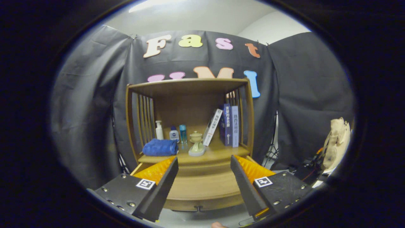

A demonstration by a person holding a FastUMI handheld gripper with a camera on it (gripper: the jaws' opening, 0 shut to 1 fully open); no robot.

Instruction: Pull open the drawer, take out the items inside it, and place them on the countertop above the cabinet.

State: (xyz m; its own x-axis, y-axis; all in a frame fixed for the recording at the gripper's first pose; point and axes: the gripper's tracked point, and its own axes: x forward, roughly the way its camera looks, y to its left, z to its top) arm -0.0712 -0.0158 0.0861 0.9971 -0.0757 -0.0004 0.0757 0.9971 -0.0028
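Note:
A wooden cabinet (190,87) stands ahead with its drawer (205,199) pulled out toward me, and a small knob (198,208) shows on the drawer front. The stretch of drawer floor between my fingers is bare wood. On the countertop (218,152) lie a folded blue towel (159,148) and a pale green item (197,149), with a small lidded cup (196,136) behind it. My gripper (204,158) is open above the drawer, its tips near the countertop's front edge, holding nothing.
At the back of the countertop stand three small bottles (171,133) and several books (229,125), one leaning. Slatted side walls and a top board enclose this space. To the right are a beige cloth bundle (337,142) and stand legs (269,156).

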